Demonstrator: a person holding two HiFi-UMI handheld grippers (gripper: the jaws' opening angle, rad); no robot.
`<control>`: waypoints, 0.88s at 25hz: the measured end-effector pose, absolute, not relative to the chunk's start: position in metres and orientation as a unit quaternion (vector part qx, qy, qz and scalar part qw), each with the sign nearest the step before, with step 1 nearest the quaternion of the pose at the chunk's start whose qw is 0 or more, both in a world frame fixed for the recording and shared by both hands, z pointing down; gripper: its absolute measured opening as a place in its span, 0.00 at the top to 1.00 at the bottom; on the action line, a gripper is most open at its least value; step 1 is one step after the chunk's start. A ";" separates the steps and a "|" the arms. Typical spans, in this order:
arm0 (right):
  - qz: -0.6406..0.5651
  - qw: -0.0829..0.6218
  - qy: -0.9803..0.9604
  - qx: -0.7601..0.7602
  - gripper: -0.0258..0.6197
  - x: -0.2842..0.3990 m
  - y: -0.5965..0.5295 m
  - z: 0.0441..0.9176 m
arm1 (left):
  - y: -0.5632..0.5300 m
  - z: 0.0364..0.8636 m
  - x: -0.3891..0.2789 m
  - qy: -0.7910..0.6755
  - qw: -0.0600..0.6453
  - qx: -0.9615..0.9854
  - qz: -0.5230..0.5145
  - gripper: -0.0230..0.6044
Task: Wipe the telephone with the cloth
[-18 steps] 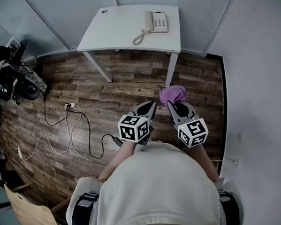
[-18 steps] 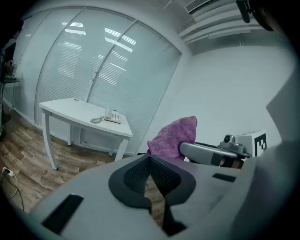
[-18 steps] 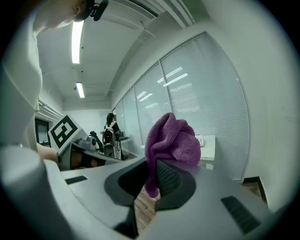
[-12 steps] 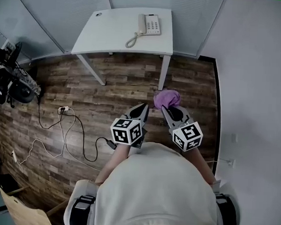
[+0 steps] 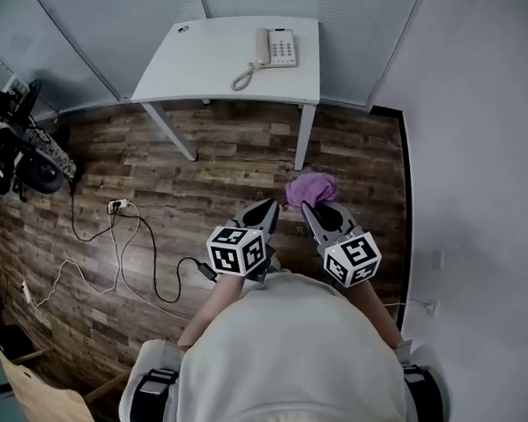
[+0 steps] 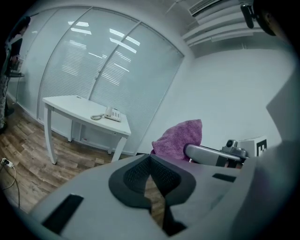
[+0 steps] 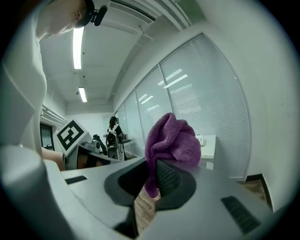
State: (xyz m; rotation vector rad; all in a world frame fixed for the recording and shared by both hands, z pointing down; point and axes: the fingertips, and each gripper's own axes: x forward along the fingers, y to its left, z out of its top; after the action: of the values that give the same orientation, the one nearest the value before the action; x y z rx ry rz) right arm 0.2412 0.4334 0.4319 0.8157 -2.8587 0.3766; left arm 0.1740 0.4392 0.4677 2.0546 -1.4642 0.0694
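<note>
A white telephone [image 5: 278, 48] with a coiled cord lies on the white table [image 5: 209, 70] at the far end of the room; it shows small in the left gripper view as the telephone [image 6: 112, 114]. My right gripper [image 5: 307, 205] is shut on a purple cloth [image 5: 310, 188], which bunches above its tips as the cloth [image 7: 172, 140]. My left gripper [image 5: 268, 206] is shut with nothing in it, beside the right one, both held over the wooden floor well short of the table. From the left gripper view the cloth [image 6: 180, 139] shows to the right.
Cables and a power strip [image 5: 119, 206] trail over the wooden floor [image 5: 204, 176] at left. Dark equipment [image 5: 24, 149] stands by the left wall. Glass partitions with blinds back the table. A white wall runs along the right.
The table and telephone have shifted slightly in the head view as the person steps on. Both grippers keep their pose, cloth still held.
</note>
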 end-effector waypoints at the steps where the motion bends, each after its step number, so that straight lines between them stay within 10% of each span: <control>1: 0.126 0.072 -0.952 0.270 0.89 0.241 0.435 0.433 | 0.440 0.469 0.175 -0.553 0.305 0.775 0.027 0.93; 22: 0.134 0.095 -0.944 0.286 0.89 0.208 0.358 0.452 | 0.362 0.486 0.132 -0.545 0.323 0.774 0.021 0.93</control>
State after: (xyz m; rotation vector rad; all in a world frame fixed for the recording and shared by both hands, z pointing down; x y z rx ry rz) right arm 0.2077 0.3578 0.4521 0.8480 -2.7980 0.3962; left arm 0.1317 0.3617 0.4860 2.0309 -1.4307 0.0540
